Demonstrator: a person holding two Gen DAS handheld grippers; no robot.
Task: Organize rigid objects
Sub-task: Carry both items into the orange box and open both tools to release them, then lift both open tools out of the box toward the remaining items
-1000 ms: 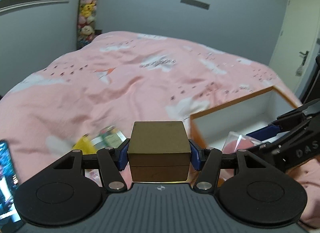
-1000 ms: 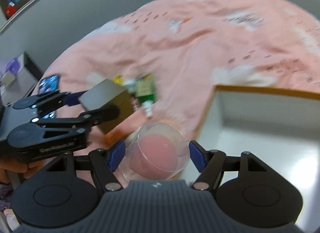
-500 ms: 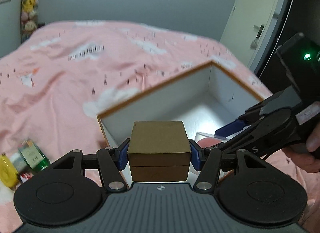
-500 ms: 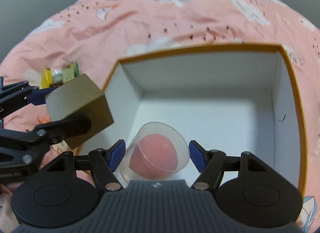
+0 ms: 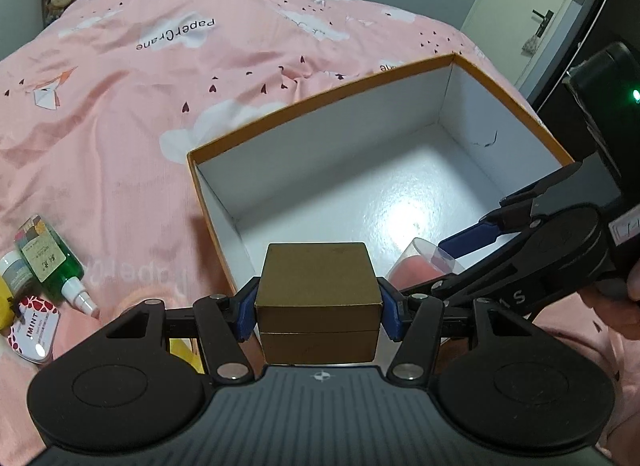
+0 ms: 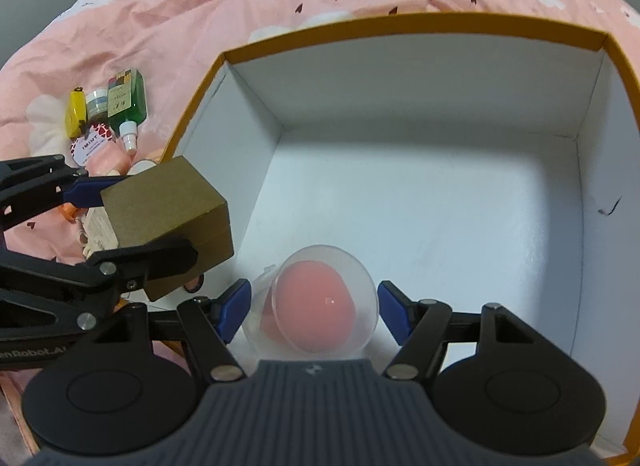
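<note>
My left gripper (image 5: pixel 318 306) is shut on a gold-brown box (image 5: pixel 316 286) and holds it over the near left rim of an open white box with an orange rim (image 5: pixel 320 101). The gold-brown box also shows in the right wrist view (image 6: pixel 168 205). My right gripper (image 6: pixel 314 308) is shut on a clear plastic case with a pink egg-shaped sponge inside (image 6: pixel 320 302), held low inside the white box (image 6: pixel 420 19). The case also shows in the left wrist view (image 5: pixel 420 270), beside my right gripper (image 5: pixel 464 254).
On the pink bedspread (image 5: pixel 120 105) left of the box lie a green spray bottle (image 5: pixel 52 266), a small jar (image 5: pixel 14 272), a red-and-white mint tin (image 5: pixel 34 330) and a yellow item (image 6: pixel 76 117). A door (image 5: pixel 536 13) stands at the far right.
Both grippers have moved from over the bedspread to the white box. The right gripper has gone lower into it with the case. The left one has come up to the box's left rim.
</note>
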